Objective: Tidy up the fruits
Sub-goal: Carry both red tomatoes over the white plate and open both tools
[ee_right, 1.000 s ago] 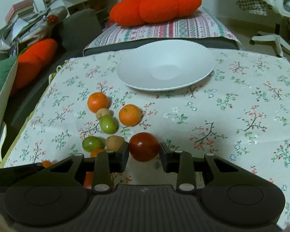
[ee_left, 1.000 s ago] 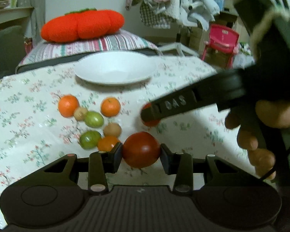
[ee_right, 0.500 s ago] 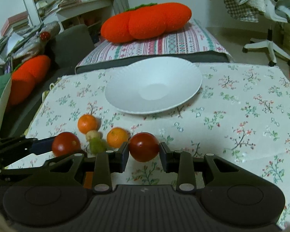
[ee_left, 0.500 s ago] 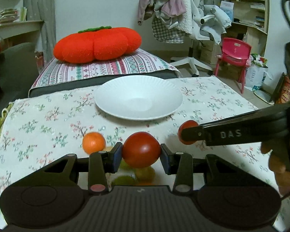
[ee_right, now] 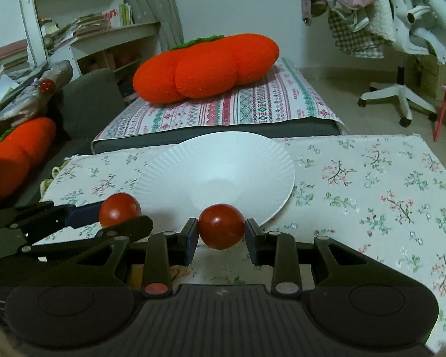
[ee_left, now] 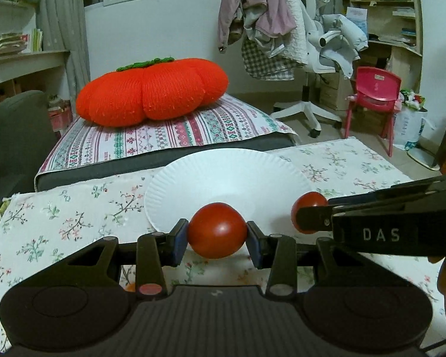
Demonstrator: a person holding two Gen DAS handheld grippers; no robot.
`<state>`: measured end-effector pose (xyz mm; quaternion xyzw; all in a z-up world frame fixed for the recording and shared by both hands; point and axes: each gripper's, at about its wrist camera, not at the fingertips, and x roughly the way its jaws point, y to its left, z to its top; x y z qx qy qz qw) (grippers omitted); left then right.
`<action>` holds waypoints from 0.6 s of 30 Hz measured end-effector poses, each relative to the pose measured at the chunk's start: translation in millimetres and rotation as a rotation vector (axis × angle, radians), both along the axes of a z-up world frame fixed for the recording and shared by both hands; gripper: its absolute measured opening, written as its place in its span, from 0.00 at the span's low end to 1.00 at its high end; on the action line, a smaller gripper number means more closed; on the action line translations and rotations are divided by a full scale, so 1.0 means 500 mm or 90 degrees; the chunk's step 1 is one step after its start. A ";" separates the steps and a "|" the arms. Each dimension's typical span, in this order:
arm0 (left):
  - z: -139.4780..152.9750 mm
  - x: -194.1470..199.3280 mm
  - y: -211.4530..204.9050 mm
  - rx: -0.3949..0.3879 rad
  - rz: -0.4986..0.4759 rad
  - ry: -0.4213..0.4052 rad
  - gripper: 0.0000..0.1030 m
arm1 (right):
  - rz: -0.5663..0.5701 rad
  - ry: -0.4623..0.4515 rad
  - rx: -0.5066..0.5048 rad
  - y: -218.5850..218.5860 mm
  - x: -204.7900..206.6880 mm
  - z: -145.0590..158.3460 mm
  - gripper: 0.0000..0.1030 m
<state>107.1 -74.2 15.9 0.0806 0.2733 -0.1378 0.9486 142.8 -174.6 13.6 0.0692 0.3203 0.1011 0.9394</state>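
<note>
1. The left tool (ee_left: 217, 235) is clenched on a red tomato (ee_left: 217, 230), taken at its widest part between both pads.
2. The right tool (ee_right: 221, 231) grips a second red tomato (ee_right: 221, 226) in the same way.
3. Both fruits are in the air at the near rim of the white paper plate (ee_right: 223, 154) on the flowered worktop (ee_right: 371, 178).
4. I judge the tomatoes light, smooth and soft; hard pressure may bruise them.
5. The plate is thin and could slide.

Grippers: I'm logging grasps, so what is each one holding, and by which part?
The left gripper holds a red tomato by its two sides between the fingers. The right gripper holds another tomato likewise.
</note>
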 end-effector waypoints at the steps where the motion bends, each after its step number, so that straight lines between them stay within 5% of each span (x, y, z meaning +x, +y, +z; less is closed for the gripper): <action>1: -0.003 0.007 0.002 0.000 0.001 0.002 0.21 | -0.003 -0.002 -0.004 0.001 0.005 -0.002 0.30; 18: -0.034 0.053 0.014 0.004 0.009 0.023 0.21 | 0.004 -0.003 -0.034 0.026 0.045 -0.027 0.29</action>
